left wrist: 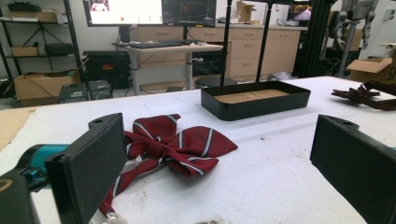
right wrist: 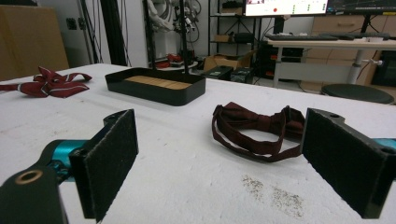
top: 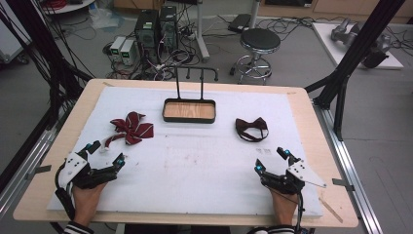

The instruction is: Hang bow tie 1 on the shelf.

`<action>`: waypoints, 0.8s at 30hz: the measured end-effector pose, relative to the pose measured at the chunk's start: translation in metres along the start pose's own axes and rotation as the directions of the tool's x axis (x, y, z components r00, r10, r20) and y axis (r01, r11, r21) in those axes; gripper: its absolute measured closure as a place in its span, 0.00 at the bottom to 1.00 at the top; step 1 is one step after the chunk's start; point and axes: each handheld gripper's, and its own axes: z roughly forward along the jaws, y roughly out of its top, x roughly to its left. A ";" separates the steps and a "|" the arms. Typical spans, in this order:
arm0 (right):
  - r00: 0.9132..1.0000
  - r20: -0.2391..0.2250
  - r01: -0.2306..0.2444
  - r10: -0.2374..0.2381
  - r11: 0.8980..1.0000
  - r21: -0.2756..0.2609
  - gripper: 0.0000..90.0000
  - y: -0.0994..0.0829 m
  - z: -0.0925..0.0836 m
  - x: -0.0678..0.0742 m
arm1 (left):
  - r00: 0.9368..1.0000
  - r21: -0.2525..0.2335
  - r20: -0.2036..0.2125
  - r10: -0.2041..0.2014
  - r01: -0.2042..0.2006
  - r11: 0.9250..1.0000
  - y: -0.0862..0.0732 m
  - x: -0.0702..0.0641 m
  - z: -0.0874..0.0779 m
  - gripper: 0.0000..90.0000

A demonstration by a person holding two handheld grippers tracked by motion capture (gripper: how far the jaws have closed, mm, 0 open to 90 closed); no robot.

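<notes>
Here the tabletop (top: pixel 302 126) is covered w/ a white sheet (top: pixel 204 165). At its far middle a black tray (top: pixel 189 111) w/ a wooden bottom is placed. A striped red bow tie (top: pixel 131 127) is laid left of the tray, just ahead of the left tool (top: pixel 106 153). A dark maroon bow tie (top: pixel 252 128) is laid to the right, ahead of the right tool (top: pixel 271 159). Both tools are held wide open near the front edge; nothing is gripped btw. the jaws.

Two black hand-held grippers: left gripper (top: pixel 105 153), right gripper (top: pixel 272 159). Teal-blue tips by the jaws, flat black felt-like pads (right wrist: pixel 112 156), white three-cornered plates on top, black cables trailing back, striped black-and-white sleeve cuffs (top: pixel 78 228).
</notes>
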 end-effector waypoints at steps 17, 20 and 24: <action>1.000 -0.001 -0.001 0.001 1.000 -0.007 0.12 0.000 -0.001 0.000 | 0.999 0.067 -0.031 0.020 -0.018 0.998 0.009 0.001 0.006 0.05; 1.000 -0.001 -0.001 0.001 1.000 -0.007 0.12 0.000 -0.001 0.000 | 0.999 0.074 -0.033 0.029 -0.027 0.997 0.017 0.002 0.008 0.05; 1.000 0.000 -0.004 0.004 1.000 -0.006 0.12 0.000 -0.001 0.000 | 0.998 0.092 -0.029 0.050 -0.047 0.995 0.027 0.002 0.011 0.05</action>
